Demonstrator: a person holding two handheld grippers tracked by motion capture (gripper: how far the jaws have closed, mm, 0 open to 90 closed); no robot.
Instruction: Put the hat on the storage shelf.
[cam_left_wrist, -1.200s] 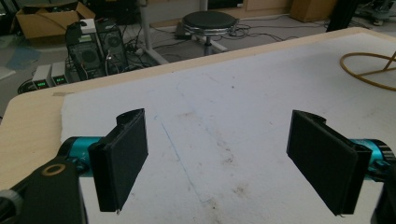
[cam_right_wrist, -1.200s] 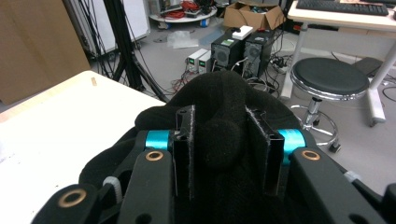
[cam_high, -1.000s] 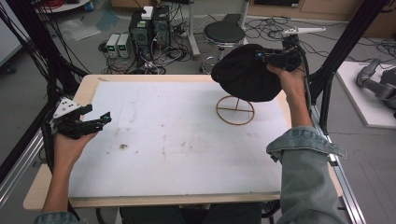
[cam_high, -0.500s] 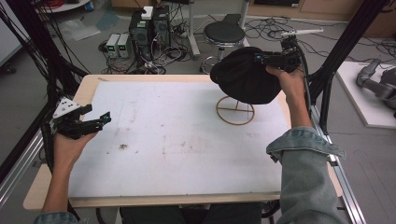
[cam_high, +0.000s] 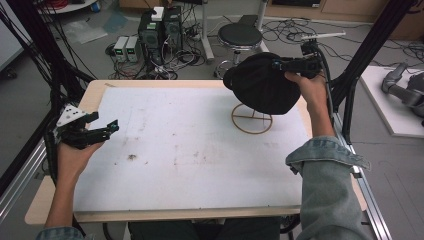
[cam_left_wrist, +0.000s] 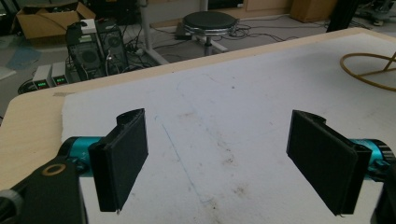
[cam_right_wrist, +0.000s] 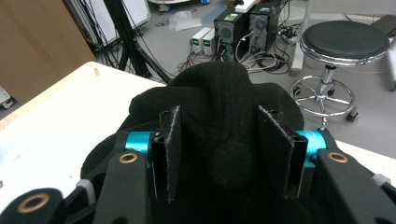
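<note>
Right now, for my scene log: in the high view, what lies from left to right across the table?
Left gripper → wire stand → black hat → right gripper.

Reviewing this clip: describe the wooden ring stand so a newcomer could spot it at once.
Start at the white table and go to its far right corner. Under the black hat in the right gripper sits the stand: a thin tan hoop with crossbars, the sole object lying on the table.
</note>
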